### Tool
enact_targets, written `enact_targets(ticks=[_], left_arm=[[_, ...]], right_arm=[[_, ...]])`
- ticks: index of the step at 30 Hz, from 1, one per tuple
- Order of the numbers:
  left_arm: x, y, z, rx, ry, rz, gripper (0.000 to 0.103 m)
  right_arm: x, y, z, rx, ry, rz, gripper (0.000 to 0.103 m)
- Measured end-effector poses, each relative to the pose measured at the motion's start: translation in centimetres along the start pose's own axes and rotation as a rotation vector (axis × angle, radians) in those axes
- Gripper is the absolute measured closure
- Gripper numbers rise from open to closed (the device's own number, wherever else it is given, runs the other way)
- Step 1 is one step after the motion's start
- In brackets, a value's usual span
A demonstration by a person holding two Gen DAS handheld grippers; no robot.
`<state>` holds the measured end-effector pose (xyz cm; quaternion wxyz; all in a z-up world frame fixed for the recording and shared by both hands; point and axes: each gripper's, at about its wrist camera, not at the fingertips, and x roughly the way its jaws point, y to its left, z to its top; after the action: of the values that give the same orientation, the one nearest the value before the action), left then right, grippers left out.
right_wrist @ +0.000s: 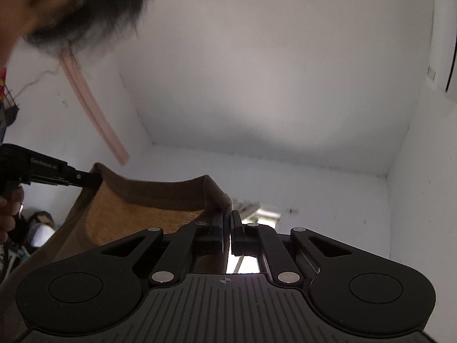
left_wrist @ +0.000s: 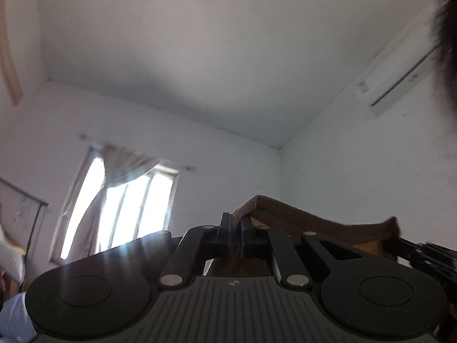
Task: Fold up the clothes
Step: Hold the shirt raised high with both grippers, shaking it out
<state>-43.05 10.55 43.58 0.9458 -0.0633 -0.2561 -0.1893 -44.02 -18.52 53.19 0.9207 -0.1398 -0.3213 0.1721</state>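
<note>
White walls (left_wrist: 357, 171), bright curtained window (left_wrist: 125, 205), wall air conditioner (left_wrist: 400, 77).

Most of the brown garment (left_wrist: 314, 223) hangs below both views: only its ribbed top band and a patch of orange-tan inner cloth (right_wrist: 137, 214) show, the rest hidden behind the black gripper bodies. In the left wrist view the right claw (left_wrist: 400, 243) shows only as a dark shape at the band's far end, its tips lost in the cloth. In the right wrist view the left claw (right_wrist: 98, 178) is likewise buried in the band. A person's dark hair (right_wrist: 94, 3) is blurred and cut by the frame edge. The window (right_wrist: 265, 214) is mostly hidden. The lower-left clutter (right_wrist: 37, 228) is too dim to identify.
</note>
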Motion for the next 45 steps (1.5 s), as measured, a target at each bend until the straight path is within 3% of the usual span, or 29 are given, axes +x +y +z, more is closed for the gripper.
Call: enact_targets(ticks=[4, 12, 18, 22, 26, 30, 35, 39, 42, 45], left_arm=[[2.5, 0.2, -1.2, 0.066, 0.04, 0.021, 0.094], [12.1, 5.8, -9.8, -0.022, 0.313, 0.102, 0.094], [14.0, 5.7, -12.3, -0.016, 0.281, 0.091, 0.094], [15.4, 5.8, -13.9, -0.012, 0.274, 0.075, 0.094], [16.3, 6.7, -15.2, -0.037, 0.335, 0.093, 0.094], [16.3, 7.3, -15.4, -0.026, 0.339, 0.066, 0.094], [16.3, 8.6, -15.9, -0.123, 0.423, 0.048, 0.094], [15.4, 9.2, -15.8, -0.148, 0.42, 0.024, 0.094], [14.6, 9.3, -15.2, -0.161, 0.395, 0.01, 0.094], [15.1, 9.7, -12.4, -0.158, 0.345, -0.008, 0.094]], right_arm=[[1.7, -0.8, -1.8, -0.008, 0.033, -0.005, 0.097], [8.8, -3.7, -11.0, 0.108, 0.234, 0.009, 0.097], [9.4, -4.2, -12.9, 0.074, 0.215, -0.006, 0.097], [8.5, -5.0, -12.2, 0.086, 0.209, -0.003, 0.097], [8.4, -5.2, -12.6, 0.097, 0.249, 0.01, 0.097], [7.9, -5.4, -13.6, 0.096, 0.26, 0.007, 0.097], [8.2, -6.1, -15.7, 0.146, 0.309, 0.019, 0.097], [7.0, -6.4, -14.0, 0.146, 0.313, 0.028, 0.097], [8.4, -6.4, -11.6, 0.132, 0.284, 0.045, 0.097], [7.6, -6.6, -8.3, 0.113, 0.242, 0.047, 0.097]])
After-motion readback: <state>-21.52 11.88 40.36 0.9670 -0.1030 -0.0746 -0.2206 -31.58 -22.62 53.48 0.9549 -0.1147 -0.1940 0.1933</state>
